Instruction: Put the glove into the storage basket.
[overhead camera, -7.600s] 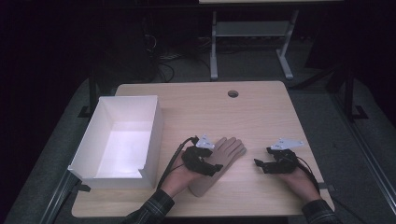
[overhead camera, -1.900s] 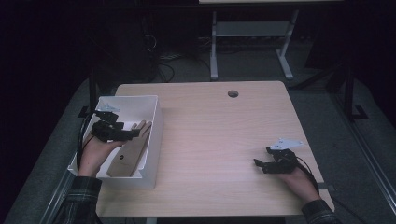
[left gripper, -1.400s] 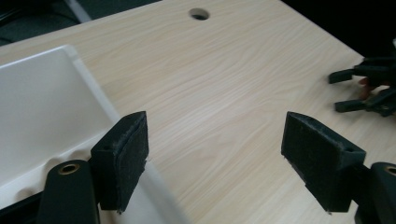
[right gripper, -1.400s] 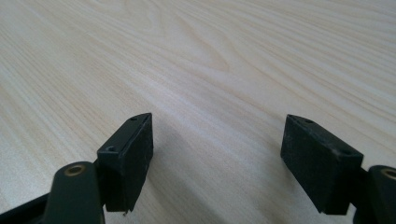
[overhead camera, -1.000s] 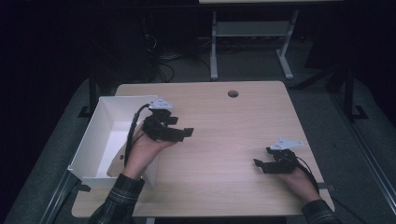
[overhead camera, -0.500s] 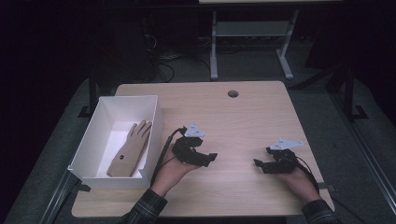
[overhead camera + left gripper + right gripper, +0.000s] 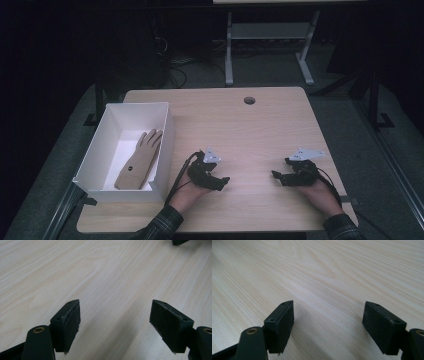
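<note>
- Wooden hand model [image 7: 139, 161]: tan, flat-lying, inside the white box [image 7: 97, 149]; fingers point toward the far end of the box, wrist end toward the near wall. Nothing grips or touches it.
- White box: open-topped, rectangular, standing on the left part of the table [image 7: 260, 130], its right wall just beside the left gripper's cable.
- Left gripper [image 7: 220, 183]: black, with a grey three-cornered plate on top, held in the person's left hand [image 7: 187, 195] low over the bare tabletop, right of the box and well apart from the hand model. In the left gripper view [image 7: 115, 325] the two pads stand spread wide, only wood grain between them; a dark corner of the other gripper shows at the top right.
- Right gripper [image 7: 277, 176]: black, same grey plate, held in the right hand [image 7: 320, 192] near the table's right front. In the right gripper view [image 7: 328, 325] its pads are likewise spread wide over bare wood, pinching nothing.
- Table: light wood, with a round cable hole [image 7: 249, 100] near the far edge.
</note>
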`<move>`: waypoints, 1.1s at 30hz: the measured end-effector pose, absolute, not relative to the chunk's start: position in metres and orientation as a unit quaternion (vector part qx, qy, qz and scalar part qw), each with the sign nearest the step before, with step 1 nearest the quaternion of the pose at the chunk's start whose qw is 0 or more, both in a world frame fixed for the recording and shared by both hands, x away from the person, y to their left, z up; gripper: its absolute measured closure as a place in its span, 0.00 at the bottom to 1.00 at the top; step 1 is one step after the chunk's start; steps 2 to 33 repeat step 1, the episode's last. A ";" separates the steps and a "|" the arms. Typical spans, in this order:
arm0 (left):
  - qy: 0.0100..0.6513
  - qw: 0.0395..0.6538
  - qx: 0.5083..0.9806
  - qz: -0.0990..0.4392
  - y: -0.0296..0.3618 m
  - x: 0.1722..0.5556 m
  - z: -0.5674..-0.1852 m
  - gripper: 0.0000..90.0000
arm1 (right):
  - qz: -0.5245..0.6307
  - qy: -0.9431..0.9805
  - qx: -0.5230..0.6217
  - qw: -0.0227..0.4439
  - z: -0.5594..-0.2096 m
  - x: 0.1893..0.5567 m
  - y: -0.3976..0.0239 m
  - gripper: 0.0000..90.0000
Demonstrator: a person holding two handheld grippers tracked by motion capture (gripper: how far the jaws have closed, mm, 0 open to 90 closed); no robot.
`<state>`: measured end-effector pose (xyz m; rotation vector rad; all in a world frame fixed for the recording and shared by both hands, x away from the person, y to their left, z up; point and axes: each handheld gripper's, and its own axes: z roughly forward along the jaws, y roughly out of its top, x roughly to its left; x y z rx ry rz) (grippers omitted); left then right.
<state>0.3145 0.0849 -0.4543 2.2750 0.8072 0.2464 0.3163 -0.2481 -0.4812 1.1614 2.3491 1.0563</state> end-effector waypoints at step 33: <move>0.312 0.350 0.878 0.095 0.085 0.315 -0.454 0.27 | 0.369 0.822 0.406 0.157 -0.481 0.316 -0.248 0.28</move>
